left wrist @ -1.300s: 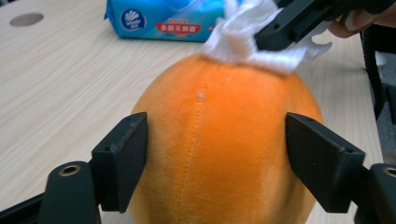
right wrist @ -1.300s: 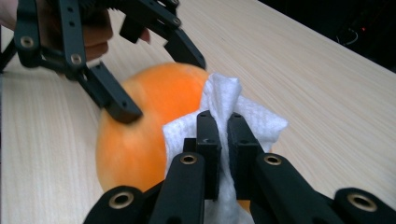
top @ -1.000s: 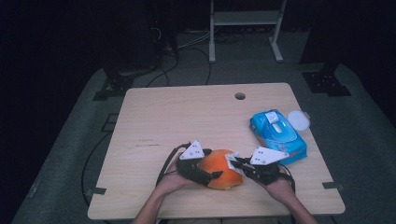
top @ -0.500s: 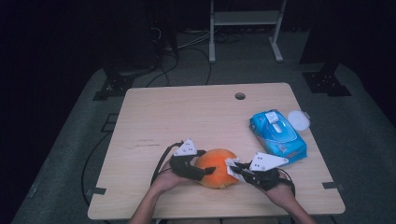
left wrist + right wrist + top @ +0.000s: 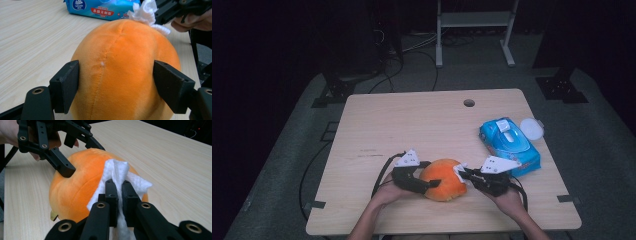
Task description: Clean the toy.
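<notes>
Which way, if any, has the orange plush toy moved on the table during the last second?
Cannot tell; the orange plush toy lies about as far from the blue wipes pack as before.

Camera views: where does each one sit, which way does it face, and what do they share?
High view: above the table, looking forward and down; both forearms, left tongs and right tongs.
Left gripper view: on the left tongs, facing the plush they clamp.
Right gripper view: on the right tongs, pinching a wipe.
Shared: plush and wipe appear in all three.
</notes>
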The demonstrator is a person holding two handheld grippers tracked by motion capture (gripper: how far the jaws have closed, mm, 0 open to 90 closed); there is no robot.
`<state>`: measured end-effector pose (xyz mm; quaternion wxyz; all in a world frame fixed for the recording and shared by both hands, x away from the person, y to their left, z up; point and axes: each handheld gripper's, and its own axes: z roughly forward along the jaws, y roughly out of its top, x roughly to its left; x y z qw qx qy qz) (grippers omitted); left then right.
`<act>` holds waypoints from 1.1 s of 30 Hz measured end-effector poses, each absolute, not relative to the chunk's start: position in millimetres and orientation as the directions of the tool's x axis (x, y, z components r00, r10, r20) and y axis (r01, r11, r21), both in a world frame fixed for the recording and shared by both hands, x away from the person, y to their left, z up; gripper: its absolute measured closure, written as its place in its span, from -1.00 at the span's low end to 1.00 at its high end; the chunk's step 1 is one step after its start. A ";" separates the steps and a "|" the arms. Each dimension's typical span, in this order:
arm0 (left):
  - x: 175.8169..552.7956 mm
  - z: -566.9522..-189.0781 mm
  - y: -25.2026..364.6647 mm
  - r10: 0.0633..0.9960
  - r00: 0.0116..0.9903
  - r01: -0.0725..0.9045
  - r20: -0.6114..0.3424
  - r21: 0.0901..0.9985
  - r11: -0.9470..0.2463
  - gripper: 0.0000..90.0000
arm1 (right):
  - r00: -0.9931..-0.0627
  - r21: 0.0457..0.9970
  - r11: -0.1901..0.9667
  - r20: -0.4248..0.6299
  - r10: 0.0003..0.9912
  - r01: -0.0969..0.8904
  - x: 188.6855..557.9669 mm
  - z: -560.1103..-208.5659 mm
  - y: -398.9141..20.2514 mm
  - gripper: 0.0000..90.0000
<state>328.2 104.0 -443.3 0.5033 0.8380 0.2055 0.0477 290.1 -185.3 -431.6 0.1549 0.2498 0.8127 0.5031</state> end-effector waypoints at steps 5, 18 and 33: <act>328.3 -442.2 101.2 0.404 0.908 0.289 -0.109 0.861 -0.419 -0.45 | -0.827 0.882 0.395 -0.012 0.563 0.257 279.8 -436.8 -191.9 0.88; 323.8 -443.8 99.9 0.377 0.923 0.256 -0.085 0.865 -0.432 -0.43 | -0.821 0.894 0.351 0.032 0.570 0.278 288.2 -428.7 -190.1 0.88; 324.3 -444.2 99.3 0.398 0.912 0.277 -0.099 0.865 -0.419 -0.45 | -0.798 0.882 0.324 0.091 0.596 0.343 286.4 -438.8 -203.6 0.88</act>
